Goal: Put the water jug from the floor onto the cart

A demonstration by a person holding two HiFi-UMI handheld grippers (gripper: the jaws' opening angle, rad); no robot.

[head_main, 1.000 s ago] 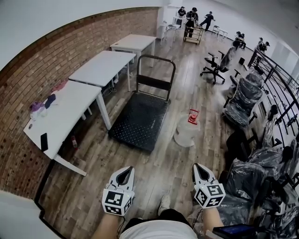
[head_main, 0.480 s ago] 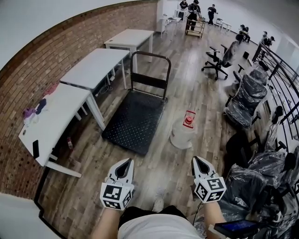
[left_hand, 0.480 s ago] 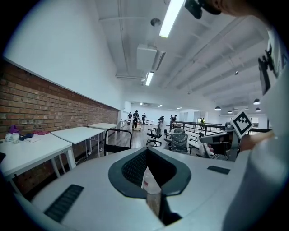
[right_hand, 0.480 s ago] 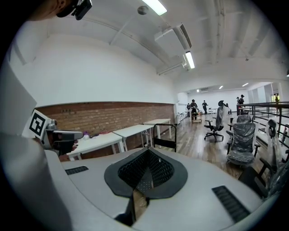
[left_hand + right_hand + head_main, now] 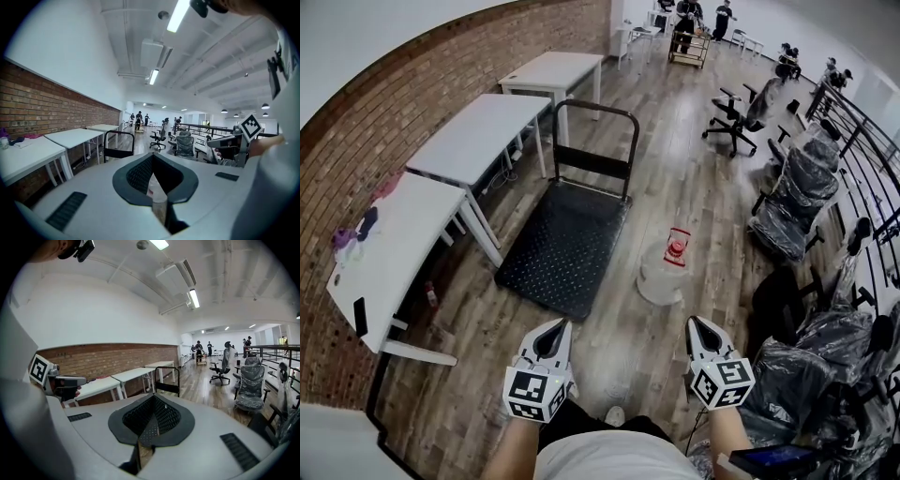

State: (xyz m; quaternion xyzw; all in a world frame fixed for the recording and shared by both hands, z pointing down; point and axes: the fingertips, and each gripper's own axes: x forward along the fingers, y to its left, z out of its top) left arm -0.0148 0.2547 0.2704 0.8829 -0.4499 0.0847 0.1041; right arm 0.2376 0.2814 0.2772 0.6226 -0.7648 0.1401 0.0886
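Note:
A clear water jug (image 5: pixel 661 277) with a red cap (image 5: pixel 677 247) stands upright on the wood floor, just right of the black flat cart (image 5: pixel 562 246). The cart's upright handle (image 5: pixel 592 141) is at its far end. My left gripper (image 5: pixel 555 328) and right gripper (image 5: pixel 697 326) are held side by side low in the head view, short of the jug, both shut and holding nothing. In the left gripper view a sliver of the jug (image 5: pixel 155 190) shows past the left gripper (image 5: pixel 153 159). The cart handle (image 5: pixel 168 378) shows beyond the right gripper (image 5: pixel 153 401).
White tables (image 5: pixel 478 131) line the brick wall at left, the nearest (image 5: pixel 384 248) with small items on it. Plastic-wrapped office chairs (image 5: pixel 792 206) and a railing (image 5: pixel 862 159) crowd the right side. People stand around another cart (image 5: pixel 686 42) far back.
The jug and the cart have come closer and lower in the head view as I walked toward them. Both grippers keep the same pose and stay shut.

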